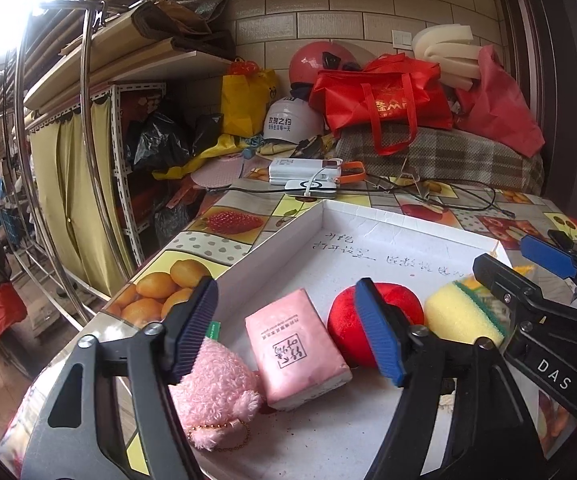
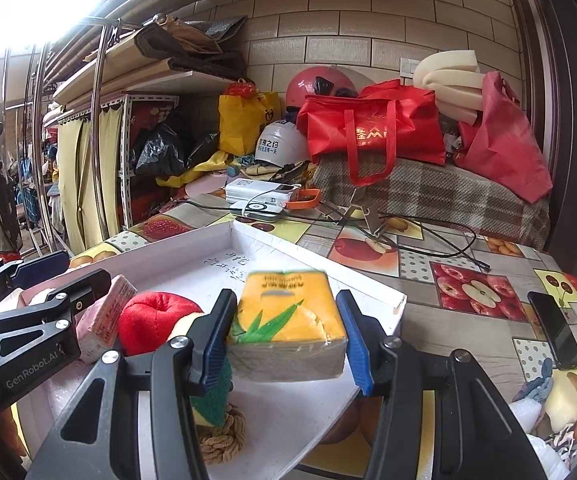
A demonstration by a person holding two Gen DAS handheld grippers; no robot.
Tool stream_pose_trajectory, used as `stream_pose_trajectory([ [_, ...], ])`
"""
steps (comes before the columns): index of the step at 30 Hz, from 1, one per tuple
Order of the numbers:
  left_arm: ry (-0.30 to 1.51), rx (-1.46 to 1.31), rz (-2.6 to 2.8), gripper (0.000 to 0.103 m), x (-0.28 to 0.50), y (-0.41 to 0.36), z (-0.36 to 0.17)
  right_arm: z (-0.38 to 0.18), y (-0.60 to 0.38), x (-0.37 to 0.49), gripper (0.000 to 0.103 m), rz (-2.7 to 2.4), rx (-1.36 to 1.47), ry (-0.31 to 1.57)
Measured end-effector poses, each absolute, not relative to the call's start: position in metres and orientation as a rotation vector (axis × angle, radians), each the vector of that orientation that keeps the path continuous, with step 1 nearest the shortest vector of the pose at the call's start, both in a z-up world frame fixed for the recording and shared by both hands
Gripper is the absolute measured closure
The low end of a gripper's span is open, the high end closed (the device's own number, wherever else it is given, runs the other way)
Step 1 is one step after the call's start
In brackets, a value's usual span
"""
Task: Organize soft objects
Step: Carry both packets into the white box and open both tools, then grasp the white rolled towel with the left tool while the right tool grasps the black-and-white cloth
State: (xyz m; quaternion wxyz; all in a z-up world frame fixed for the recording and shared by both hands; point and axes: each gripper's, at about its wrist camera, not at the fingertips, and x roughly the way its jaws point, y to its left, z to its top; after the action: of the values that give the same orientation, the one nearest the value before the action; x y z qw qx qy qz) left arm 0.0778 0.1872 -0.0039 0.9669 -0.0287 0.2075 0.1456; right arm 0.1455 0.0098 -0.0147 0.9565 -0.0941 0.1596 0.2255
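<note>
A white shallow box [image 1: 328,216] lies on the table. In it are a pink tissue pack [image 1: 294,346], a fuzzy pink plush [image 1: 216,384] with a bead chain, a red plush apple [image 1: 400,304] and a yellow-green sponge [image 1: 462,312]. My left gripper [image 1: 288,332] is open above the pink pack, empty. My right gripper [image 2: 286,338] is shut on a yellow tissue pack [image 2: 288,320], held over the box [image 2: 368,280]. The apple [image 2: 148,316], the pink pack [image 2: 104,316], the sponge [image 2: 208,404] and a tan knitted piece [image 2: 224,436] show below it.
Power banks [image 1: 308,176] and cables [image 2: 428,240] lie behind the box. Red bags [image 1: 384,104], helmets and foam pile at the back. A black phone [image 2: 554,328] lies at the right. Shelves [image 1: 100,80] and a metal rack stand left.
</note>
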Motion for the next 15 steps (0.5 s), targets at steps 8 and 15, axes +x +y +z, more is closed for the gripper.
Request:
stream_pose_trajectory([
  [8, 0.386, -0.094, 0.346, 0.000, 0.070, 0.195, -0.003, -0.015, 0.007, 0.145, 0.000, 0.433, -0.183, 0.299],
  [15, 0.351, -0.093, 0.351, 0.000, 0.066, 0.193, 0.000, -0.012, 0.001, 0.135, 0.000, 0.423, -0.161, 0.243],
])
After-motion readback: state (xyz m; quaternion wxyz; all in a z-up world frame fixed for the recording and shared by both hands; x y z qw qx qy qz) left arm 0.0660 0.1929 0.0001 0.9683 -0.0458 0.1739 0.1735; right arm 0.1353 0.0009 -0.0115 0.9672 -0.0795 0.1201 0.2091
